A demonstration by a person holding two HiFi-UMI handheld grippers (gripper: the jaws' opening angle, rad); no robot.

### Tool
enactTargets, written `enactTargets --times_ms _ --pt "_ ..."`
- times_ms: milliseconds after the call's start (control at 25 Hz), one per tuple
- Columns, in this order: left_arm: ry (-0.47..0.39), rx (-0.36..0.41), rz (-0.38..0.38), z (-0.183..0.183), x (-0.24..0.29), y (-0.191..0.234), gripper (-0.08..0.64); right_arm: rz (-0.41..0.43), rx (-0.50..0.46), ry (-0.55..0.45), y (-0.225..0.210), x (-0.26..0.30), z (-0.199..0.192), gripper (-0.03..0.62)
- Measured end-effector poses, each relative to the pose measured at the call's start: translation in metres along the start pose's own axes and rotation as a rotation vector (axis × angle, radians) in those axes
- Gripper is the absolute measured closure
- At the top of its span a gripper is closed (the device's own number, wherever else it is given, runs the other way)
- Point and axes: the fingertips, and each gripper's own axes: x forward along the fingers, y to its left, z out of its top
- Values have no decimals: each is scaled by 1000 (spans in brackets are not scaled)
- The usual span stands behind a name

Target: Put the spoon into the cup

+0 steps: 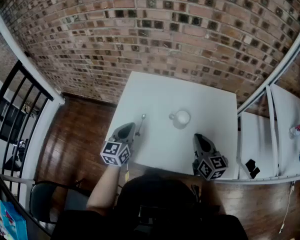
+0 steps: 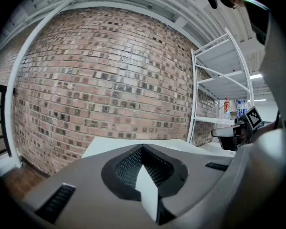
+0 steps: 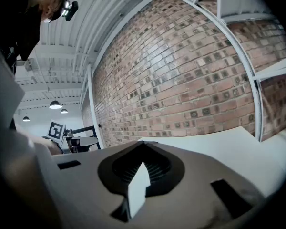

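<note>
A white cup (image 1: 180,118) stands right of centre on the white table (image 1: 160,94). The metal spoon (image 1: 140,124) lies flat to its left, bowl end pointing away from me. My left gripper (image 1: 128,127) hovers at the table's near left edge, just left of the spoon's handle, with its jaws shut and empty (image 2: 143,147). At the near right edge, my right gripper (image 1: 199,137) sits short of the cup, its jaws together with nothing between them (image 3: 143,145). Neither gripper view shows the cup or the spoon.
A brick wall (image 1: 155,29) runs behind the table. To the right stands a white shelf unit (image 1: 280,129) holding bottles and small items. A black railing (image 1: 12,114) is at the left over wooden floor (image 1: 80,144), with a chair (image 1: 45,199) near me.
</note>
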Motion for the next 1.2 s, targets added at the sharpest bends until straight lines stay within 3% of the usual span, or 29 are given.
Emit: enactTargets --times_ms 200,280,400,600,1000,1200 --pt "68 -21 38 -28 13 1 507 24 -20 -7 -7 -4 10 588" --pt "118 -35 42 -43 17 4 407 20 -16 -13 -8 -7 11 588" --pt "211 -34 51 -73 26 7 376 6 -10 -12 -12 -13 8 588" --pt "316 8 69 -107 37 11 376 -21 0 1 -21 -22 4 588" --pt "474 5 116 -174 45 30 376 -83 7 -15 -36 -31 10 588" --pt "519 42 104 -192 43 23 377 -99 7 -11 -40 -33 14 588"
